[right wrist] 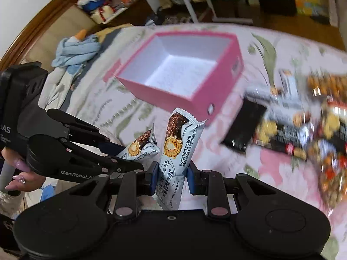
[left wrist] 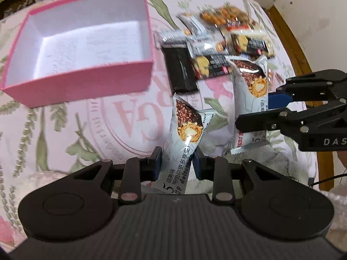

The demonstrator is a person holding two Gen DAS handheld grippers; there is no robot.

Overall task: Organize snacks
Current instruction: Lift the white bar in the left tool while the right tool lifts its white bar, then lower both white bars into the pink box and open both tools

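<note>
1. Both tongs are clamped tight, each on its own wafer bar. The left gripper (left wrist: 177, 164) pinches a pale-wrapped chocolate bar (left wrist: 186, 127) low on the wrapper, so most of the packet stands up past the pads. The right gripper (right wrist: 171, 176) does the same with a second bar of the same kind (right wrist: 176, 149). From the left wrist view the right-hand bar (left wrist: 249, 86) hangs upright between dark jaws at the right edge. Gripping near one end probably leaves the free end clear to go into a container first.

2. Largest on the surface is the flowered cloth (left wrist: 86, 119), pink and green, which covers the whole work area.

3. Next is the pink box (left wrist: 82, 82), open-topped, white inside and with nothing in it. It sits on the cloth to the left of the snacks, well placed as the likely destination. Neither bar is over it yet; both are held above the cloth, nearer than the box.

4. A loose pile of snack packets (left wrist: 227, 43) lies just right of the box: dark wrappers, silver ones and nut-printed ones, overlapping. Blur hides their count.

5. One flat black packet (left wrist: 180, 71) lies at the pile's near-left edge, close to the box wall.

6. Smallest in view: a hand (right wrist: 19, 173) on the left tool's handle, with long painted nails.
</note>
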